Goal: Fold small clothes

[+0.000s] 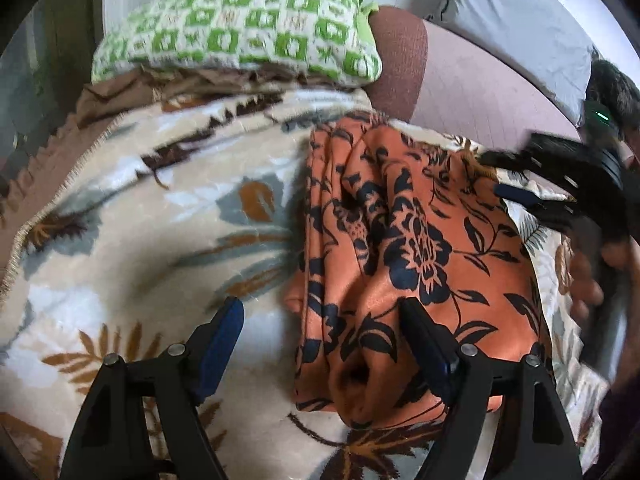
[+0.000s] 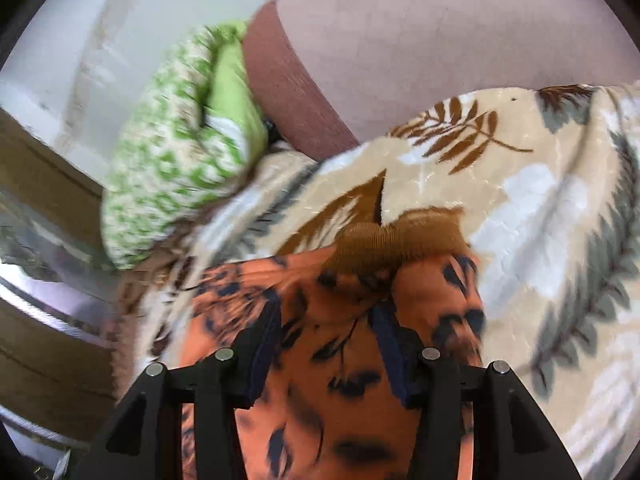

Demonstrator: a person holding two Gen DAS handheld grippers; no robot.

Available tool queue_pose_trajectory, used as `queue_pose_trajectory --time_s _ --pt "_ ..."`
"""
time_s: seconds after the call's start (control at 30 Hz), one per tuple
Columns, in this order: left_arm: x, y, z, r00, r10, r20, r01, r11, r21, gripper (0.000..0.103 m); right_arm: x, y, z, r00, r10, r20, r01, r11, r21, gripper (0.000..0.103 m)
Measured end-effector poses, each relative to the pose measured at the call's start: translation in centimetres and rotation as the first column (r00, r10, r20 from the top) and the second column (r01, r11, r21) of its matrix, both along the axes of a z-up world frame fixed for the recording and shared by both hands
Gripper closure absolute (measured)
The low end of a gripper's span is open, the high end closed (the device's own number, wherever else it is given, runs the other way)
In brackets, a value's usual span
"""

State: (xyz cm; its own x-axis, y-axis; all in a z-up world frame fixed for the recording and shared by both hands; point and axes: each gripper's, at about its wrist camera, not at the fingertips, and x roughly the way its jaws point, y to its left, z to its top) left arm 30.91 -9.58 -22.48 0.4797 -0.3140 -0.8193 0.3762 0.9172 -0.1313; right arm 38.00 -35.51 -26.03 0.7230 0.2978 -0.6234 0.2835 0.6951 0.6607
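Orange floral garment point(image 1: 404, 248) lies folded into a narrow bundle on the leaf-print blanket point(image 1: 152, 216); final tidying remains. Left hand-held gripper point(image 1: 320, 320) gapes empty; right hand-held gripper point(image 2: 324, 316) straddles cloth, grip unclear.

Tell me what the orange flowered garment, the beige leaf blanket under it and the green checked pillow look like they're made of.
Orange garment with dark blue flowers: thin, smooth woven cloth, perhaps a satiny synthetic; it falls in soft folds with a faint sheen.
Beige blanket with brown and grey leaves: plush fleece, judging by its fuzzy nap and fringed edge.
Green-and-white checked pillow: textured woven or knitted cover, probably cotton; hard to tell.
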Motion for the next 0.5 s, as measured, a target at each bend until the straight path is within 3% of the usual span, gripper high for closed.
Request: queue_pose_trajectory --time_s 0.27,0.5 --pt "-1.1 0.1 1.8 0.993 0.012 0.114 -0.017 0.999 0.04 0.021 -8.9 3.0 2.4 0.994 0.102 0.048 -0.099 0.992 -0.075 0.051" --pt "-1.1 -0.2 1.9 0.99 0.009 0.14 -0.017 0.998 0.057 0.021 -11.9 5.8 1.7 0.989 0.147 0.027 -0.143 0.982 -0.122 0.051"
